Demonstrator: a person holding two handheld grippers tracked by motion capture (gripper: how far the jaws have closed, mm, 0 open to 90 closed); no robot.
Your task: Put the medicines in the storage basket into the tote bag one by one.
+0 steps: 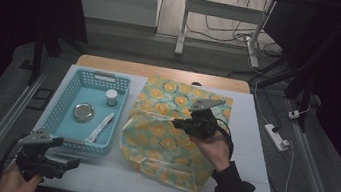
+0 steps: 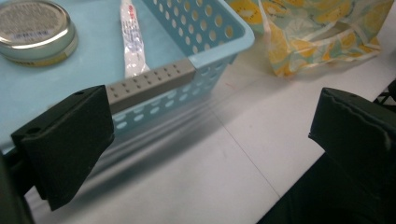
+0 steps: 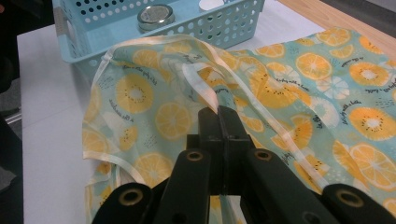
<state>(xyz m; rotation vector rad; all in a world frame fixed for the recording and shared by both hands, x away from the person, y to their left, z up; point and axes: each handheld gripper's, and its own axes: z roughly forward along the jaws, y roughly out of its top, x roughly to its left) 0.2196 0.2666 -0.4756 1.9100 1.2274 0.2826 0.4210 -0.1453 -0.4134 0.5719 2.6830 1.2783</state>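
The citrus-print fabric bag [image 1: 170, 129] lies on the white table [image 1: 251, 153] beside the blue basket [image 1: 63, 134]; the right gripper [image 3: 221, 114] is clamped on its pale trim and should lift gently, without tearing. The left gripper [image 1: 65, 163] waits with jaws apart near the basket, which holds one round tin [image 1: 83, 111], one small jar [image 1: 111, 97] and one tube [image 1: 99, 127].

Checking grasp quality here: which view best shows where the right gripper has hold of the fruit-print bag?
The right gripper view: the right gripper is shut on the bag's pale trim. The high view shows that gripper over the bag's middle, the contact hidden. The left gripper view catches only a corner of the bag.
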